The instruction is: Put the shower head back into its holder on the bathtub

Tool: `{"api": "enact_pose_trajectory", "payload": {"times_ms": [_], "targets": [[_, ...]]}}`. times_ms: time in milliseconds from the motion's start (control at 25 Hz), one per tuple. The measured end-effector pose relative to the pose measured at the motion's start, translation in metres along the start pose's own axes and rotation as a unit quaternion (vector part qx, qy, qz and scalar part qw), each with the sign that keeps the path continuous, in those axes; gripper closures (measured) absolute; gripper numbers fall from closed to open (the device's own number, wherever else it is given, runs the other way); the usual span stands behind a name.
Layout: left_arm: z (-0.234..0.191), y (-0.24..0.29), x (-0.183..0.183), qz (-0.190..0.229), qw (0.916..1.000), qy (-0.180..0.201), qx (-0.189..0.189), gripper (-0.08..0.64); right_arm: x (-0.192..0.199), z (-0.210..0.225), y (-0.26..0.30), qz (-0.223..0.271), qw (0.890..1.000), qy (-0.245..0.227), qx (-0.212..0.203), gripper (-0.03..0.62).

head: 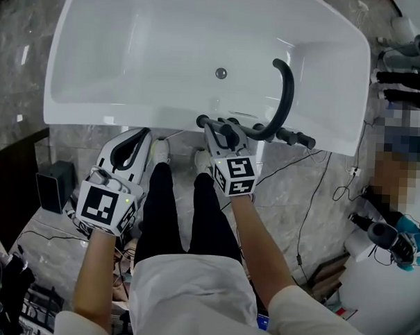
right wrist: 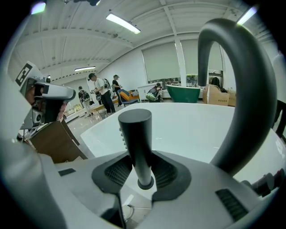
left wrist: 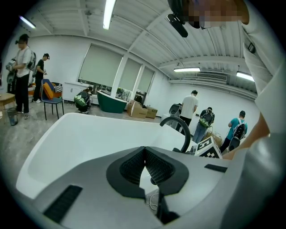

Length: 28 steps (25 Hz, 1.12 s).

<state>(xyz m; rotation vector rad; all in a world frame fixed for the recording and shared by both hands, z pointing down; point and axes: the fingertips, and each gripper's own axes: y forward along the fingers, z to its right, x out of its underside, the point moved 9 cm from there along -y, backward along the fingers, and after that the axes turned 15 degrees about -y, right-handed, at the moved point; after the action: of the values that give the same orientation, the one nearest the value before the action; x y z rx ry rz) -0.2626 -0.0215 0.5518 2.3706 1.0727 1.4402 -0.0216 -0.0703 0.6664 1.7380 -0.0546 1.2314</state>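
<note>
The white bathtub [head: 131, 56] lies ahead, with a black arched faucet [head: 286, 97] on its near rim. My right gripper [head: 222, 129] sits at that rim, just left of the faucet, shut on the black stick-shaped shower head [head: 206, 121]. In the right gripper view the shower head [right wrist: 136, 138] stands upright between the ribbed pads [right wrist: 115, 172], and the faucet arch [right wrist: 250, 89] curves close on the right. The holder is hidden under the gripper. My left gripper [head: 138, 143] hangs below the rim, left of the right one, its pads [left wrist: 134, 165] meeting with nothing between them.
Black tap handles [head: 298, 139] line the rim right of the faucet. The drain [head: 220, 73] sits mid-tub. Cables run over the marble floor [head: 313, 202], and a black box [head: 55, 184] stands at left. Another person with equipment [head: 395, 234] is at the right, several more in the background.
</note>
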Motion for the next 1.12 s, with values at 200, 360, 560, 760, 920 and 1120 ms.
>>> {"api": "enact_pose_trajectory", "payload": {"times_ms": [200, 360, 560, 760, 920, 1120], "targets": [[-0.001, 0.002, 0.001, -0.002, 1.0000, 0.000, 0.001, 0.549, -0.001, 0.000, 0.002, 0.006, 1.000, 0.002, 0.001, 0.449], [0.001, 0.005, 0.003, -0.004, 1.0000, -0.002, 0.004, 0.549, 0.003, -0.003, 0.000, 0.004, 1.000, -0.002, 0.003, 0.449], [0.004, 0.004, 0.000, -0.005, 1.0000, 0.002, 0.005, 0.549, -0.001, -0.008, 0.002, 0.001, 1.000, -0.019, -0.007, 0.448], [0.008, 0.007, -0.002, -0.004, 0.9999, 0.006, 0.008, 0.549, -0.002, -0.009, 0.005, -0.002, 0.999, -0.033, -0.011, 0.446], [0.013, 0.008, -0.002, -0.005, 0.9999, 0.008, 0.011, 0.549, -0.003, -0.012, 0.005, -0.004, 0.999, -0.041, -0.014, 0.445], [0.015, 0.006, -0.006, -0.006, 0.9998, 0.012, 0.014, 0.549, -0.001, -0.011, 0.004, -0.011, 0.999, -0.032, -0.020, 0.397]]}}
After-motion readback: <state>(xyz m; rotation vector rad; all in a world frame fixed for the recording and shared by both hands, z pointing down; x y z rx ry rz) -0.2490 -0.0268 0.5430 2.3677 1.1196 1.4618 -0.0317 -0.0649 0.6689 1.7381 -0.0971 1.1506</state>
